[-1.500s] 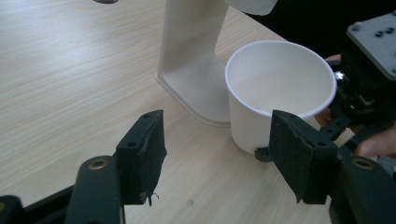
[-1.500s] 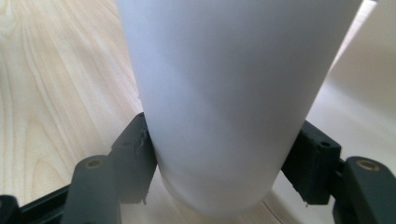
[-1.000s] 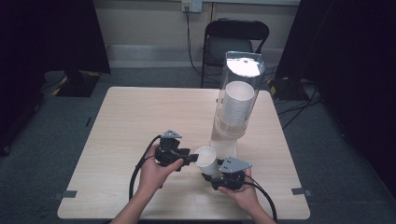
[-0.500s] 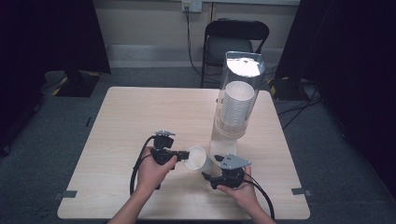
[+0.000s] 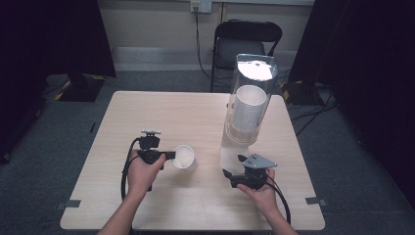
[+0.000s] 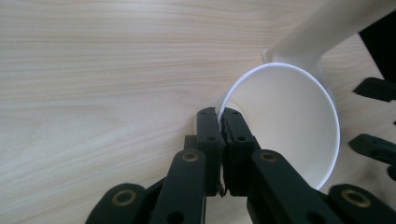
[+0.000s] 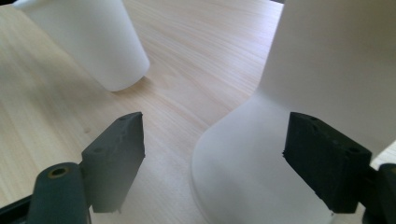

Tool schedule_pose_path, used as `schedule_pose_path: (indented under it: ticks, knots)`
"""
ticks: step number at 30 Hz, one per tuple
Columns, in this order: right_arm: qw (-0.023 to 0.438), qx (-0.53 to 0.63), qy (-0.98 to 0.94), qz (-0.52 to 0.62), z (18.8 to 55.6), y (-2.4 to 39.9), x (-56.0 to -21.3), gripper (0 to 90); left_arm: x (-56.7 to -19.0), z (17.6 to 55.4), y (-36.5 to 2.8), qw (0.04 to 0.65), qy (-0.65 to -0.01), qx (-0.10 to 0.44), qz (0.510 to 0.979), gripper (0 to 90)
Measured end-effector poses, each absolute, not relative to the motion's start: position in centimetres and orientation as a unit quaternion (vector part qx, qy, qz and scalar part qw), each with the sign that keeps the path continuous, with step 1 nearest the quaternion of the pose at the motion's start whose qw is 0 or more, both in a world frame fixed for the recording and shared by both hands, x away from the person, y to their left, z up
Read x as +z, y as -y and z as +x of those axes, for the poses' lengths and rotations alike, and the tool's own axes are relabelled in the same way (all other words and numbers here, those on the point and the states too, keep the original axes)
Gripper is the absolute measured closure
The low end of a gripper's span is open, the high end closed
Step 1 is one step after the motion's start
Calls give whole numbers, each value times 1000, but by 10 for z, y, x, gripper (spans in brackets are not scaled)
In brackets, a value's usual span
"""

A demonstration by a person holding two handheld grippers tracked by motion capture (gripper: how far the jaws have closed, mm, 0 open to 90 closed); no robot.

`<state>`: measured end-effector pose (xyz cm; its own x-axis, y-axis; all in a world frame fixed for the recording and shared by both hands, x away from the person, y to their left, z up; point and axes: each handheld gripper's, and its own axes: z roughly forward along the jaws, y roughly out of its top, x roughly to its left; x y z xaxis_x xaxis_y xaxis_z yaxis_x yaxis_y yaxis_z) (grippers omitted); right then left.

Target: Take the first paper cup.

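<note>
White paper cup (image 5: 183, 156) – pale wood-grain table (image 5: 195, 117) – black chair (image 5: 247, 44)

A light wooden table (image 5: 147, 112) stands on grey carpet (image 5: 73, 127). Beyond its far edge, a black folding chair (image 5: 247, 41) faces the table. A cable hangs from a wall outlet (image 5: 200, 6) at far centre. Dark curtains (image 5: 49, 34) hang at far left and right
</note>
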<state>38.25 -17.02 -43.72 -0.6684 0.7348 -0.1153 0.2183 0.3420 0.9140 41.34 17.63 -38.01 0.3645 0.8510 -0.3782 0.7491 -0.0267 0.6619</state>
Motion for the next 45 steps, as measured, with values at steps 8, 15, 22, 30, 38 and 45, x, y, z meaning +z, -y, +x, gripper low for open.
schedule_pose_path:
  ticks: [8,15,22,30,38,45]
  knots:
    - [264,485,-770,319,386,174,-437,199,-382,411,-183,428,-558,75,707,741]
    - [270,481,-767,328,387,181,-435,199,-382,400,-189,470,-519,92,707,514]
    - [279,481,-754,350,390,190,-433,201,-392,378,-201,488,-477,118,721,403]
    - [276,486,-743,369,399,201,-424,198,-430,354,-202,470,-429,128,761,324]
    - [284,494,-737,363,404,197,-414,193,-454,347,-200,442,-403,143,789,292]
    - [292,517,-724,351,405,192,-402,199,-469,345,-195,429,-387,153,802,261]
